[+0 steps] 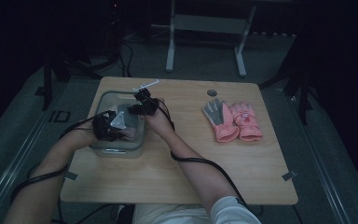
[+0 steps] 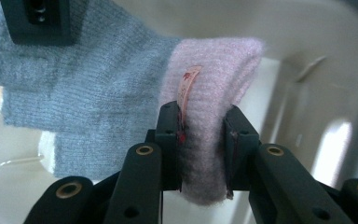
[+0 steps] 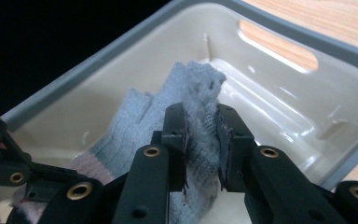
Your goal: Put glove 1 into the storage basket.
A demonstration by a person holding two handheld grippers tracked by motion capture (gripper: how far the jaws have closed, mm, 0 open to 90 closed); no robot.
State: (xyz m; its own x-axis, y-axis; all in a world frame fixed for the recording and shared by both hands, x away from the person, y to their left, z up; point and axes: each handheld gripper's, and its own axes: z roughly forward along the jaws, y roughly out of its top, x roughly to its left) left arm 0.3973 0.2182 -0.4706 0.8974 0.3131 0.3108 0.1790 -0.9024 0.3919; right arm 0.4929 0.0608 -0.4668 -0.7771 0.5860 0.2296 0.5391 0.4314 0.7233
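Knit glove [image 2: 98,93], grey with a pink cuff [image 2: 209,93], hung over the bin [image 3: 279,37]. My left tongs [image 2: 200,140] pinched the cuff; my right tongs [image 3: 201,140] pinched the grey fingers. Soft, light, limp; I judged the 2 ends best for holding.

Fuzzy knit glove [image 2: 121,93] (grey, pink cuff), glossy plastic bin [image 3: 279,116]

Around my left gripper [image 2: 200,140] the bin [image 1: 103,99] walls close in on the far side and to the right, pale floor below; the grey-and-pink knit glove [image 2: 98,107] hangs across its left, blocking that way; my right gripper [image 3: 201,140] has the bin's far wall and handle slot ahead, rim close on both sides; upward stays free; rightward across the table the pair of pink gloves [image 1: 233,120] lies well apart.
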